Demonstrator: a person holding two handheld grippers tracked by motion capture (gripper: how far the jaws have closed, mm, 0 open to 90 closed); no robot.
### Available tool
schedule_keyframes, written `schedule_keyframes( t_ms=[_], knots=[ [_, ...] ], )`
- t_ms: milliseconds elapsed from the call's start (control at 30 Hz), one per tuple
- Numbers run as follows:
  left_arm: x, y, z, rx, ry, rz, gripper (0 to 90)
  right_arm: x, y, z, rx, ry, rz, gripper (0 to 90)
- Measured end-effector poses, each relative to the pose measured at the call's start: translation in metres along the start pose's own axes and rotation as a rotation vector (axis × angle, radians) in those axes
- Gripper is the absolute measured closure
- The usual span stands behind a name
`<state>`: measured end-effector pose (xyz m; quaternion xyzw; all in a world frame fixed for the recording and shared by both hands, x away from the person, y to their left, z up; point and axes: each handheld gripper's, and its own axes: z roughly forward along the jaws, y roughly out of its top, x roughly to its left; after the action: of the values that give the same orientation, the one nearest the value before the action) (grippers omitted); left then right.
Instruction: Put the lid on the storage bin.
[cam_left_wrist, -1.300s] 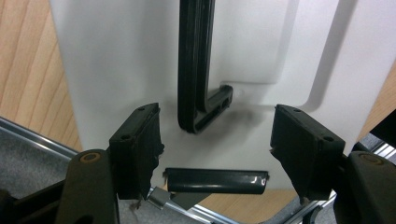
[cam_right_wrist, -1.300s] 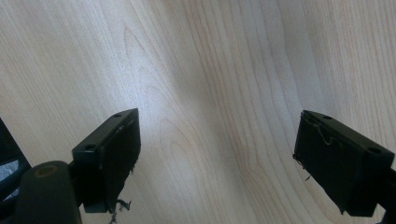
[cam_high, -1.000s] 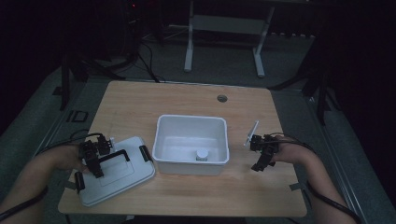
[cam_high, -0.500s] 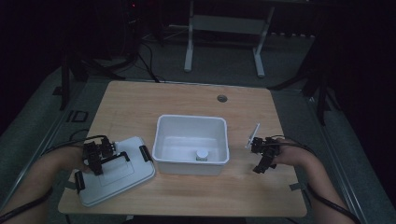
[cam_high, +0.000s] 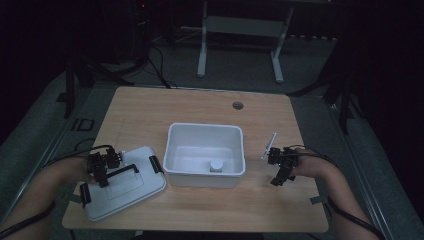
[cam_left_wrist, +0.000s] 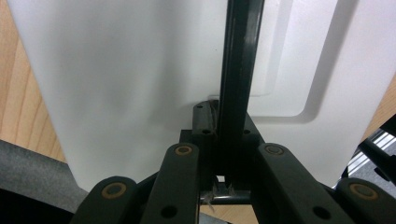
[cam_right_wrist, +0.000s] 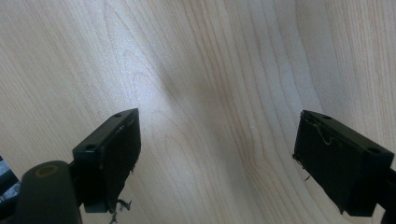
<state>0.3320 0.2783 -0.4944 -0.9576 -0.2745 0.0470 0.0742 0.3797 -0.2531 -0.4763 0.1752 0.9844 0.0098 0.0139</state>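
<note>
I read no writing anywhere. On the bench I count one white lid (cam_high: 122, 185) at the front-left corner, one white tub (cam_high: 205, 156) mid-bench, and one small round object (cam_high: 216, 165) inside the tub. My left gripper (cam_high: 102, 170) has just closed and now clamps the lid's black handle (cam_left_wrist: 238, 70). My right gripper (cam_high: 280, 172) hangs near the right edge, jaws wide apart over bare wood.

The small round thing (cam_high: 216, 165) in the tub (cam_high: 175, 150) — too small and dim to identify.

Black claw (cam_right_wrist: 217, 158) with 2 flat, frayed pads.
</note>
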Motion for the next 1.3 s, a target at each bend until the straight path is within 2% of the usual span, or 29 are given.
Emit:
schedule_keyframes(
  t_ms=[33, 100, 167, 300, 367, 533, 667, 733, 767, 900, 1067, 1167, 1300],
  knots=[
    [0.000, 0.000, 0.000, -0.001, -0.002, -0.004, 83.4, 0.000, 0.000, 0.000, 0.002, -0.004, -0.003, 14.5],
    [-0.001, -0.001, -0.001, -0.011, 0.005, 0.020, 83.6, 0.000, 0.001, -0.001, 0.002, -0.006, -0.004, 14.5],
    [0.000, -0.004, -0.002, -0.024, -0.015, 0.021, 83.7, 0.000, 0.001, -0.002, 0.002, -0.005, 0.000, 14.7],
    [0.004, -0.013, -0.012, -0.070, -0.035, -0.007, 83.8, 0.000, 0.000, -0.002, 0.006, -0.006, 0.001, 14.7],
    [0.005, -0.017, -0.018, -0.073, -0.023, -0.013, 83.8, -0.001, -0.001, -0.003, 0.008, -0.008, 0.005, 14.7],
    [0.003, -0.023, -0.034, -0.038, 0.001, -0.009, 83.8, -0.001, -0.001, -0.005, 0.002, -0.010, 0.002, 14.7],
    [0.003, -0.029, -0.054, -0.051, 0.014, -0.022, 83.8, 0.000, -0.001, -0.007, -0.002, -0.016, 0.007, 14.7],
    [0.003, -0.030, -0.060, -0.048, 0.024, -0.018, 83.7, 0.000, -0.001, -0.008, -0.002, -0.016, 0.006, 14.7],
    [0.002, -0.033, -0.071, -0.039, 0.039, -0.022, 83.7, 0.000, -0.001, -0.009, -0.003, -0.016, 0.007, 14.7],
    [0.001, -0.039, -0.090, -0.037, 0.068, -0.024, 83.7, 0.000, -0.003, -0.010, -0.004, -0.018, 0.011, 14.7],
    [-0.002, -0.045, -0.112, -0.041, 0.083, -0.030, 83.7, -0.001, -0.005, -0.010, -0.014, -0.009, 0.012, 14.7],
    [-0.003, -0.047, -0.124, -0.039, 0.094, -0.032, 83.7, 0.000, -0.004, -0.010, -0.009, -0.008, 0.012, 14.7],
    [-0.006, -0.045, -0.137, -0.061, 0.115, -0.031, 83.7, 0.000, -0.003, -0.010, -0.009, -0.009, 0.007, 14.7]
  ],
)
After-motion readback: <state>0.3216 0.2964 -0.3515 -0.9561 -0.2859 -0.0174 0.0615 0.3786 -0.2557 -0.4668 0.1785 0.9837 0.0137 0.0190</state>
